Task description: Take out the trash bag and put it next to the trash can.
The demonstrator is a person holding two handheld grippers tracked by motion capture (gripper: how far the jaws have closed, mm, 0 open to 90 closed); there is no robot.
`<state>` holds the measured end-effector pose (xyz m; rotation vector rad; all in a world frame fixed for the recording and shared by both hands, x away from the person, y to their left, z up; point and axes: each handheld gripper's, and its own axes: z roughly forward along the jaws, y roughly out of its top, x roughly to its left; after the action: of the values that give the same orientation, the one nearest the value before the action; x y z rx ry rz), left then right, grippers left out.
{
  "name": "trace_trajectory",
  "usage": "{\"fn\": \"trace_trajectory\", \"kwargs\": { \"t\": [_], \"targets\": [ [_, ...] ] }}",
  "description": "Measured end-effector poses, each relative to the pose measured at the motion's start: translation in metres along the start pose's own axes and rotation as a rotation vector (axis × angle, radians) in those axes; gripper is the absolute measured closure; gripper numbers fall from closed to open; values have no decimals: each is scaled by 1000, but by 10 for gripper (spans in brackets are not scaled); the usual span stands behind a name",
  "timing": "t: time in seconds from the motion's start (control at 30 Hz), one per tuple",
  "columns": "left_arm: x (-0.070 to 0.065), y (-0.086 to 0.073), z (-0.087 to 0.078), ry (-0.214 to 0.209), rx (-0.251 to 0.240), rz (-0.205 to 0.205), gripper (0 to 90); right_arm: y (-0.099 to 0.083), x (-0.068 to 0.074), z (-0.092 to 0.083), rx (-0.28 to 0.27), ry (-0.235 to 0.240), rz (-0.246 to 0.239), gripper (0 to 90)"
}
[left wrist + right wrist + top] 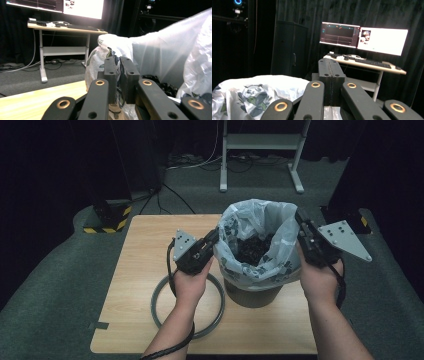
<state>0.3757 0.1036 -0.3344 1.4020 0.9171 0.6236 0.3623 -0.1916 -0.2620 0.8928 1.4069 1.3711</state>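
Forearms enter the high view from six o'clock, each hand carrying a gripper. Nearest lies a grey ring (pixel 187 306) flat on the wooden table (pixel 135 285), at about seven o'clock from the bin, with the left wrist crossing above it. Just beyond, the left gripper (pixel 212 238) reaches to the nine-o'clock side of the plastic bag (pixel 252 222); in the left gripper view its jaws stand nearly together, pinching a fold of the bag's printed rim between them. At the three-o'clock side the right gripper (pixel 301 220) meets the opposite edge of the bag; in the right gripper view its jaws are pressed fully together, white plastic (pixel 262 87) lies below and beside them, and whether any film is caught between them I cannot tell. The bag lines a dark round bin (pixel 252 295) standing on the table right of centre, its mouth spread between the two grippers, with dark crumbly contents (pixel 252 249) inside. Farther off, toward twelve o'clock, a white desk frame (pixel 260 150) stands on grey carpet.
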Motion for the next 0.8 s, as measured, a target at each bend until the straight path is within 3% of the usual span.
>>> {"fn": "trace_trajectory", "kwargs": {
  "t": [0.13,0.37,0.63,0.8],
  "targets": [
    [-2,-1,0,-13,-2,-8,843,14,15,5,-4,23,-53,900],
    [-4,-2,1,-31,-5,-12,848,27,49,9,-18,93,-86,900],
    [-4,-2,0,-36,-5,-15,851,29,100,10,29,245,-112,900],
    [-4,-3,0,-39,-11,-25,855,25,127,1,42,305,-125,900]
  ]
}}
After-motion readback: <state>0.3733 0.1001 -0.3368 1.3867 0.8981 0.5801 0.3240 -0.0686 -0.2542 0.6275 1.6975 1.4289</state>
